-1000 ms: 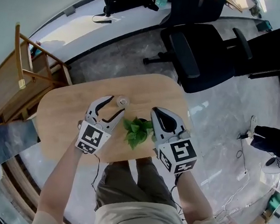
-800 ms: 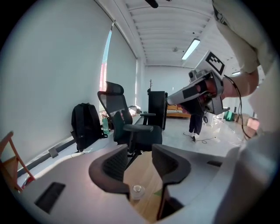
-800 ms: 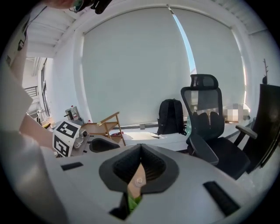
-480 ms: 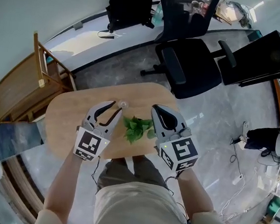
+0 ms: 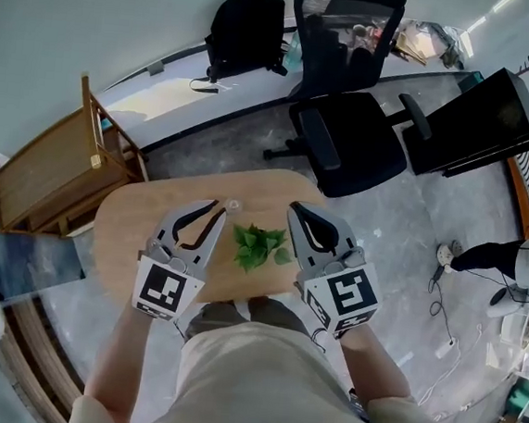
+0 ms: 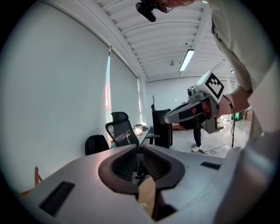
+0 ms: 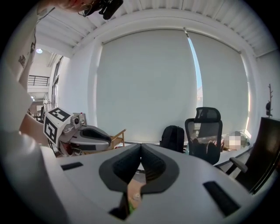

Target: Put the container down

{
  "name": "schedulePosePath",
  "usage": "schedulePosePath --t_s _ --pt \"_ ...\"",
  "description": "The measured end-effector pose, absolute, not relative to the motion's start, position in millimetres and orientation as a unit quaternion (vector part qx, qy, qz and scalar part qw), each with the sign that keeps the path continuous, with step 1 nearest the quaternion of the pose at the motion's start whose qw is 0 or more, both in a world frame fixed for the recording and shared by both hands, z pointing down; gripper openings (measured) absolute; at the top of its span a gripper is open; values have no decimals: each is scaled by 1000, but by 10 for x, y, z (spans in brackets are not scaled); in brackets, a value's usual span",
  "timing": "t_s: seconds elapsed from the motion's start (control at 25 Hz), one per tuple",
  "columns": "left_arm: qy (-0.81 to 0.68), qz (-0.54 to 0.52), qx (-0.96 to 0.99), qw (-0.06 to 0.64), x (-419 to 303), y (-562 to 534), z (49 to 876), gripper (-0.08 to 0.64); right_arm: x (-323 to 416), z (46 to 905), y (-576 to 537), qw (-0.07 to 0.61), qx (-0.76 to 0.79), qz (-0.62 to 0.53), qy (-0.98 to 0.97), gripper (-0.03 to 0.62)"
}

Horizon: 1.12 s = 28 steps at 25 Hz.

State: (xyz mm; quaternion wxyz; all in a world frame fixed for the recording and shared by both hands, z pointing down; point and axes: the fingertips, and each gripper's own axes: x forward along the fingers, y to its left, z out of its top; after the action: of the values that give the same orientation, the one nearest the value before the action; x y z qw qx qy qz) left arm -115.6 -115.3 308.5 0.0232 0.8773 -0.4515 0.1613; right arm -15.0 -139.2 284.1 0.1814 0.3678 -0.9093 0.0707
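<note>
While the left gripper [image 5: 218, 209] had its jaws wide apart a moment before, they were now closing and were almost together. Only a thin gap was left between them. Nothing was in that gap. In the left gripper view you could see only bare wood and the room through it.

The little clear container [image 5: 233, 206] stood by itself on the wooden surface [image 5: 123, 230]. It was just past the tips of the left jaws, not between them, and nothing held it. It was in about the same place on the surface as before.

To me, that meant the job was likely done. The container was already down and let go, and the left jaws were just closing on air.

The right gripper [image 5: 295, 207] had not changed. Its jaws were pressed together with nothing in them. It hung beside the green leafy plant [image 5: 259, 245], which sat between the two grippers. I could not tell if the right gripper touched the leaves.
</note>
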Motion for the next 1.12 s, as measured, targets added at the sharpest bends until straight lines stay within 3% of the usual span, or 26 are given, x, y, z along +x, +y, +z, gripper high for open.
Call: schedulePosePath --t_s 0.6,1.12 --pt "-450 144 880 -46 -1016 -585 1767 20 -135 1486 -865 90 359 4 -929 -5" --pt "-483 126 865 -49 -1130 -551 1496 17 -13 1156 -756 54 381 -34 -922 -5"
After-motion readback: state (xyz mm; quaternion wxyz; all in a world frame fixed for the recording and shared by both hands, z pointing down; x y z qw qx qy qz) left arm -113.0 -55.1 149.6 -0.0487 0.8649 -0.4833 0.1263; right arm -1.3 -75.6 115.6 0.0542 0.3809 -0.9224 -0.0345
